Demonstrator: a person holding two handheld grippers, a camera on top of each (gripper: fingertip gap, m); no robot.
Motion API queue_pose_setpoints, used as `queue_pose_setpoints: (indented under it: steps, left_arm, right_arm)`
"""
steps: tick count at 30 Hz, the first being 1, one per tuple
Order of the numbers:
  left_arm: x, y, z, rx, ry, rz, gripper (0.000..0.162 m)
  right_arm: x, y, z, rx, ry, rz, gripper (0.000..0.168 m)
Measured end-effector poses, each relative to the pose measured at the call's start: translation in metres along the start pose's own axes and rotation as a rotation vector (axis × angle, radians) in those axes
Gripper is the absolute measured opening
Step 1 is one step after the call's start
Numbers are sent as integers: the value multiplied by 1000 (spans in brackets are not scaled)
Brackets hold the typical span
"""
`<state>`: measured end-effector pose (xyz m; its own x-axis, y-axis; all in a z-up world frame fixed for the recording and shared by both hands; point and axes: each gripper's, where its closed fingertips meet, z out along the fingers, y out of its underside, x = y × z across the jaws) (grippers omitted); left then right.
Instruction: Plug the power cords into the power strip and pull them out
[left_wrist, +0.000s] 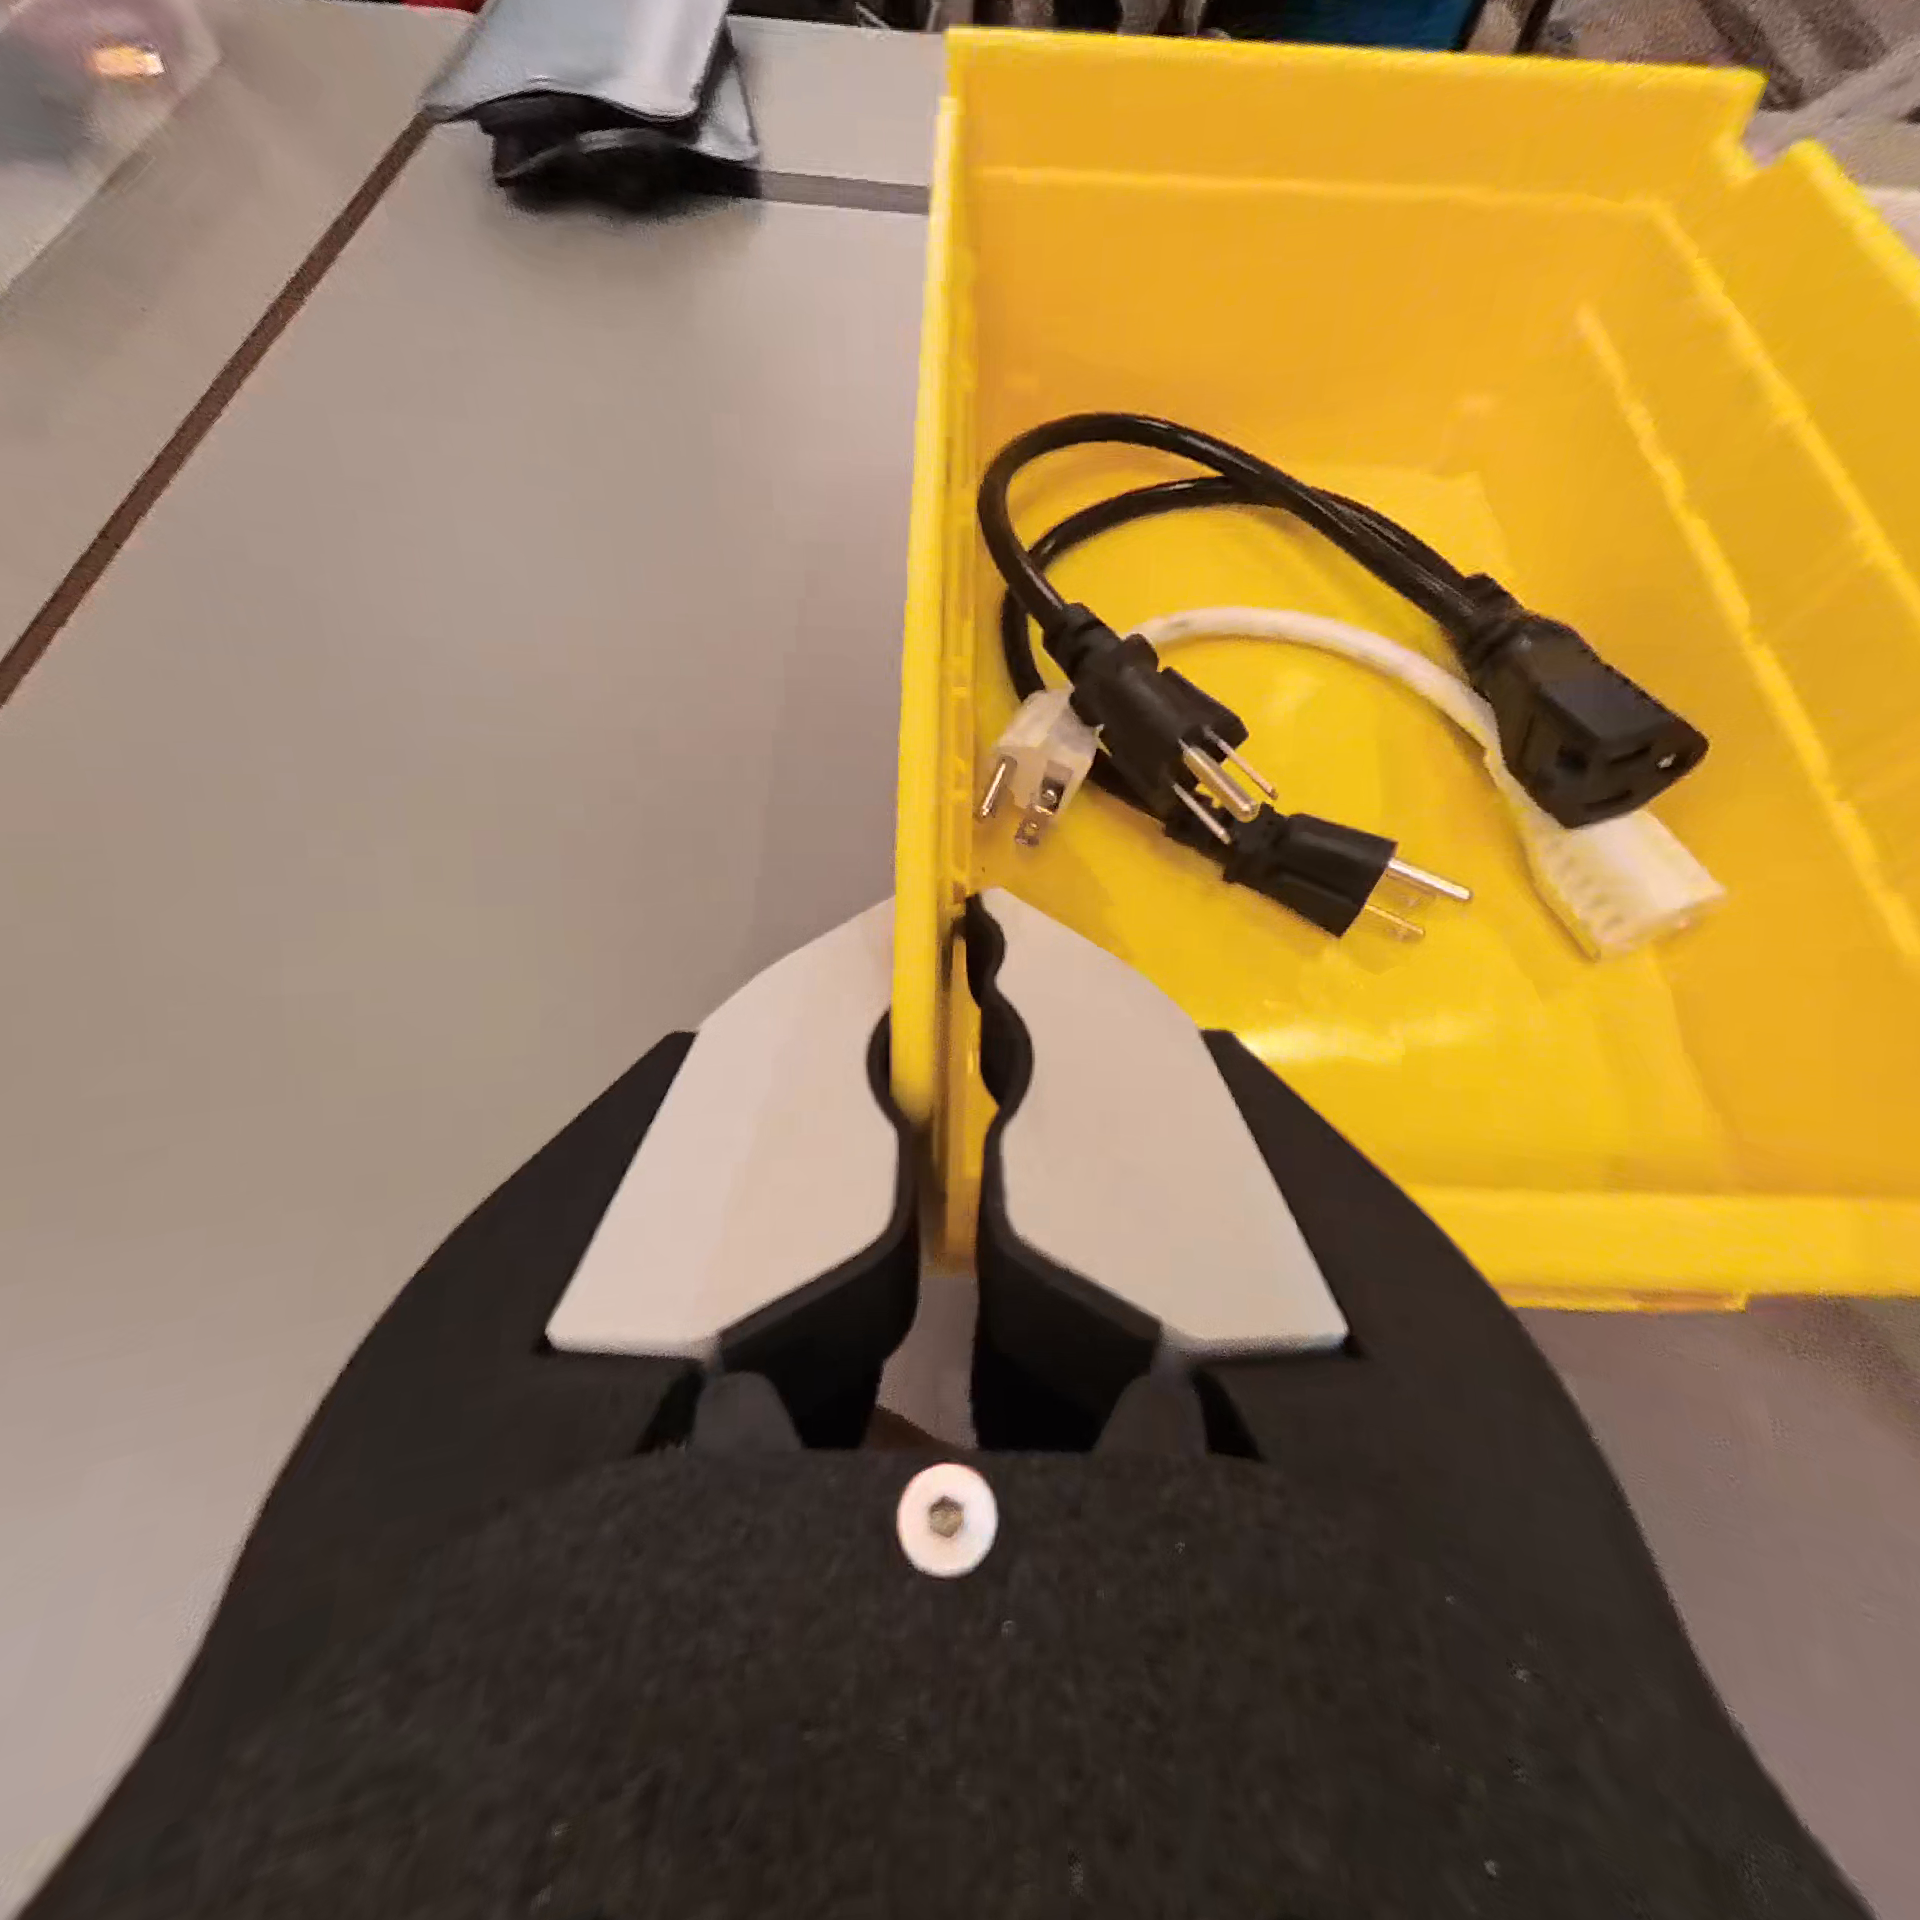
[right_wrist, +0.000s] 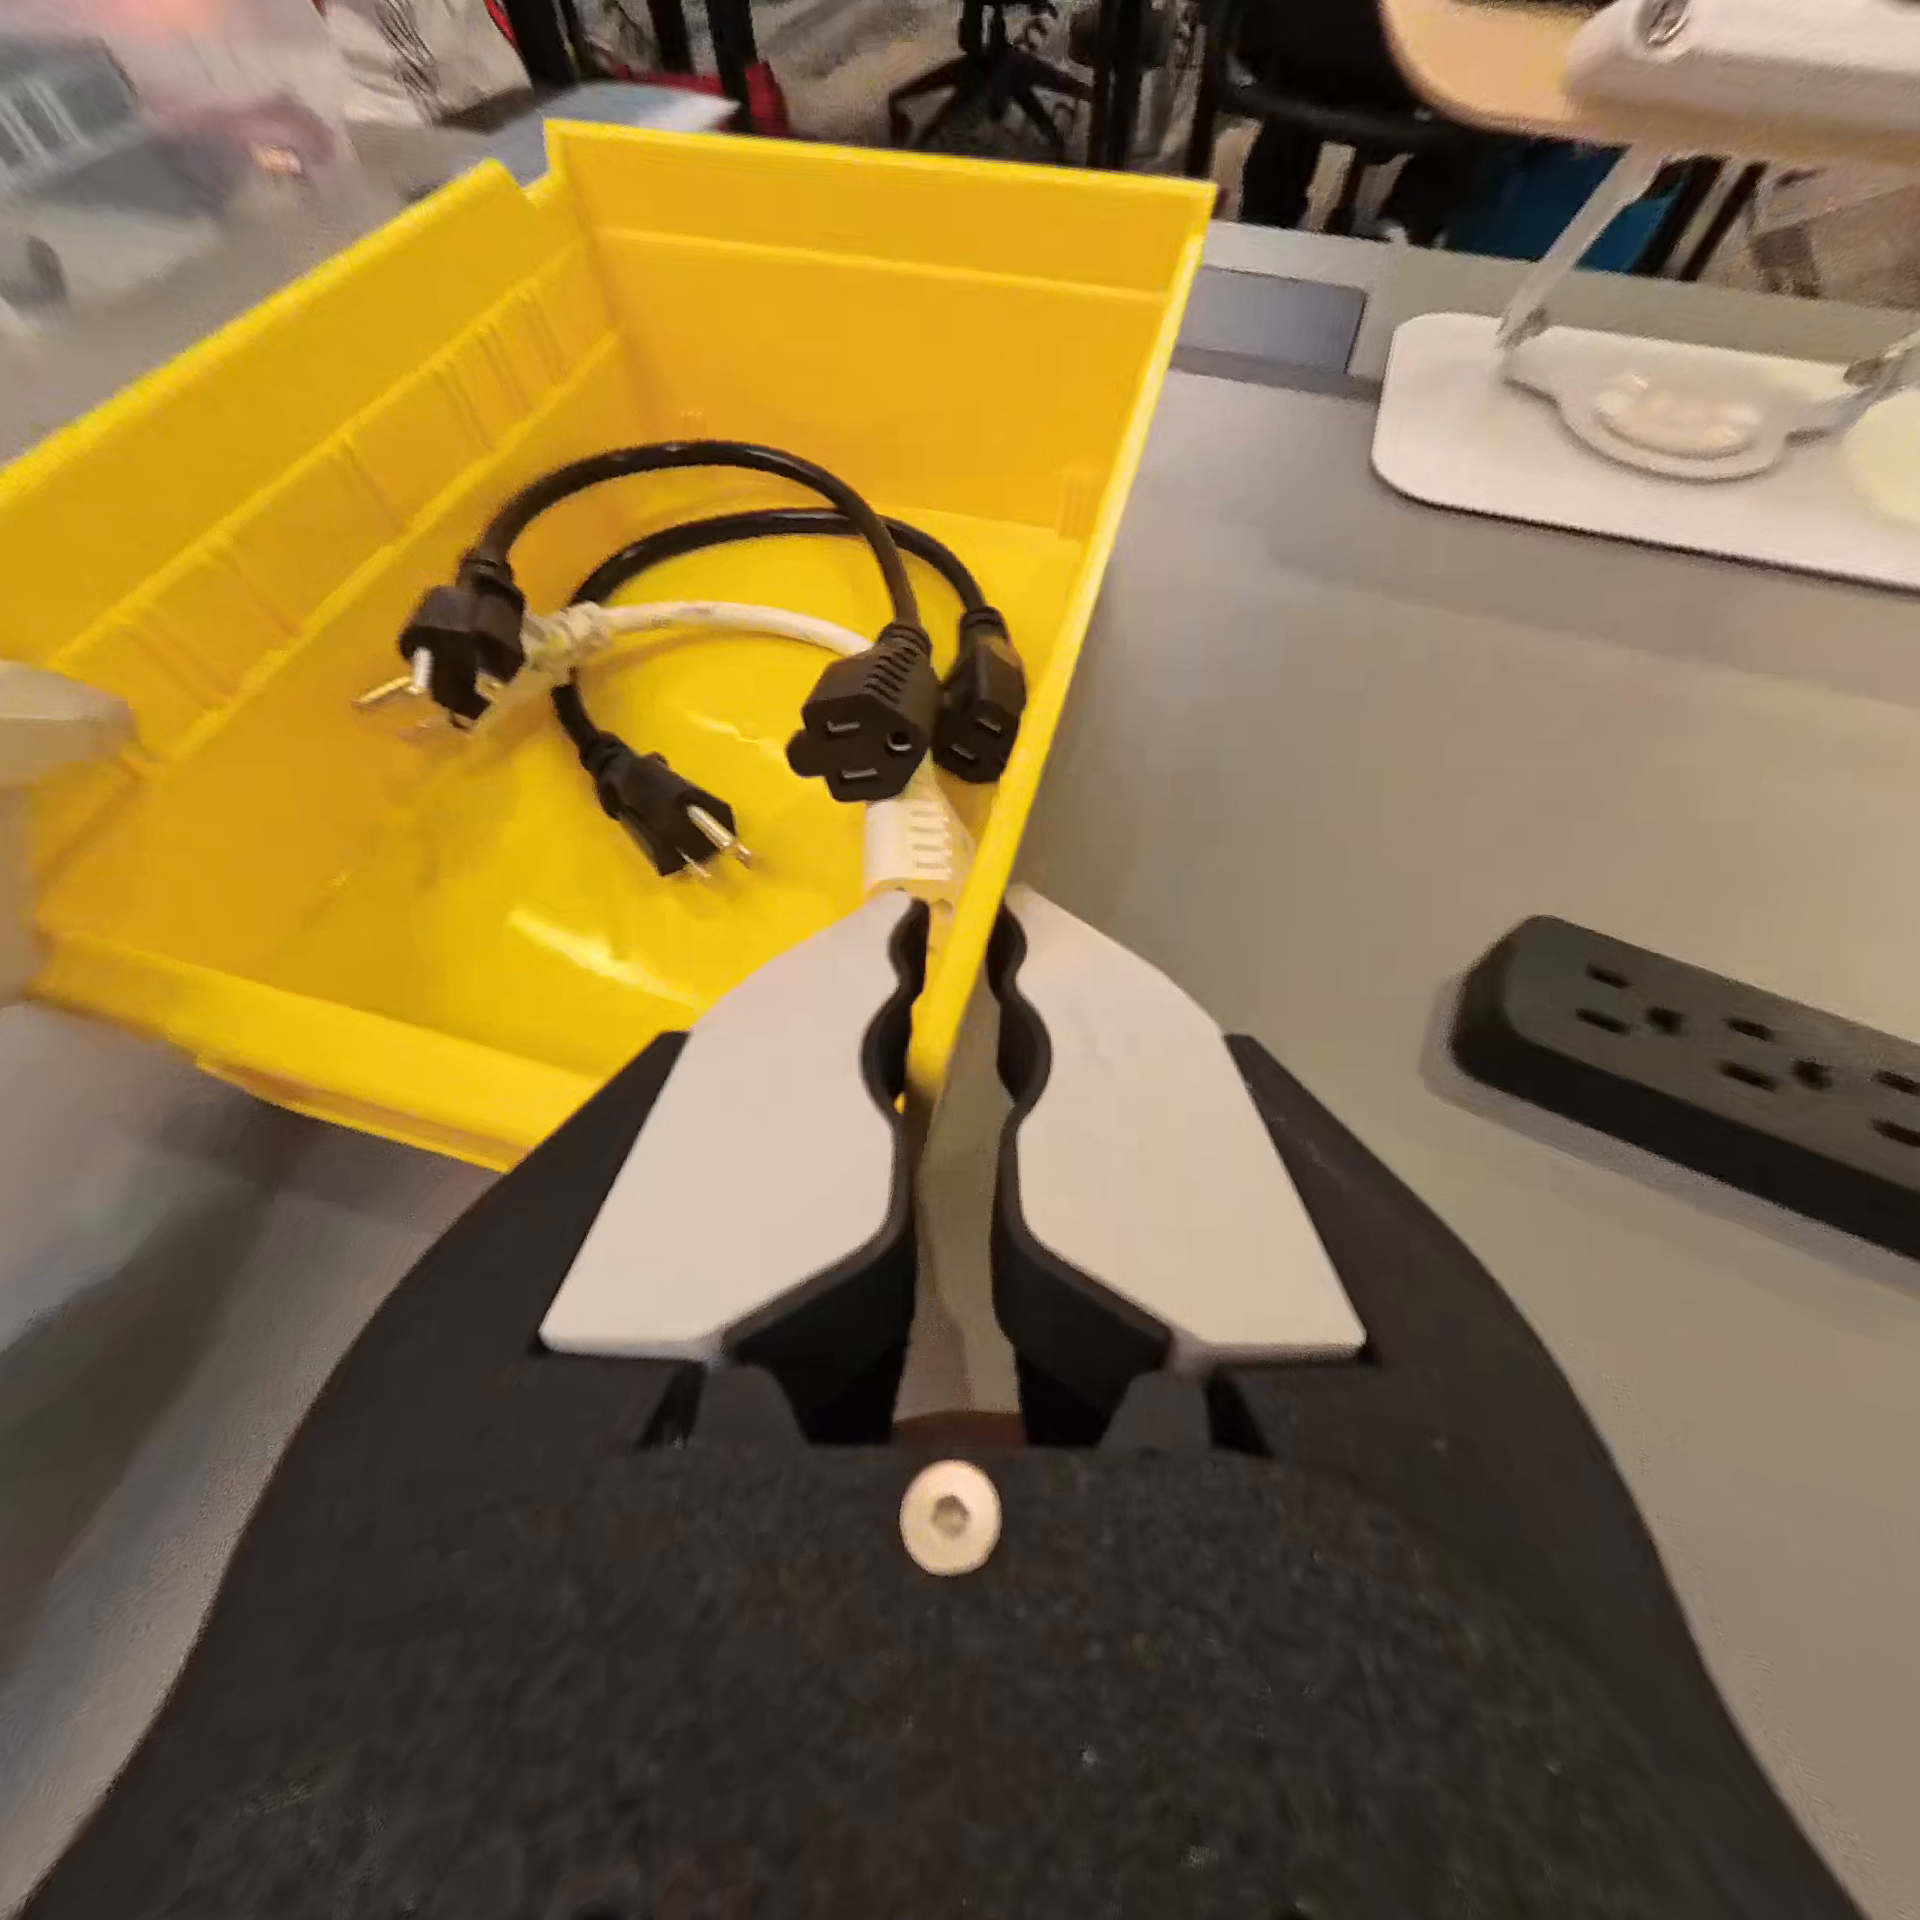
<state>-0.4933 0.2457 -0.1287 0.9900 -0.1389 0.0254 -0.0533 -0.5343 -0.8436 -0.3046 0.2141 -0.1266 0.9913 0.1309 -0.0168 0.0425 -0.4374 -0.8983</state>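
A yellow plastic bin (left_wrist: 1299, 270) sits on the grey table and holds two short black power cords (left_wrist: 1122, 686) and one white cord (left_wrist: 1340, 649), loosely tangled. My left gripper (left_wrist: 951, 914) is shut on the bin's left wall near the front corner. In the right wrist view my right gripper (right_wrist: 966, 914) is shut on the right wall of the bin (right_wrist: 883, 312). There the black cords (right_wrist: 727, 457) and the white cord (right_wrist: 727, 621) lie on the bin floor. A black power strip (right_wrist: 1704, 1060) lies on the table to the right of the bin.
A dark pouch (left_wrist: 613, 94) lies at the table's far side, left of the bin. A white stand on a flat white base (right_wrist: 1662, 436) stands at the back right, behind the power strip. Chairs and clutter are beyond the table's far edge. About 20 centimeters separates my left fingertips from my right.
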Motion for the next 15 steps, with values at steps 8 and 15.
queue_pose_setpoints:
  steps: [8,15]
  left_arm:
    - [-24,-9,6,44,-78,-43,14]
    - [-42,-11,-2,70,-106,-79,42]
  right_arm:
    - [-25,-5,10,-59,-193,8,26]
    - [-13,5,-56,-66,-474,-102,31]
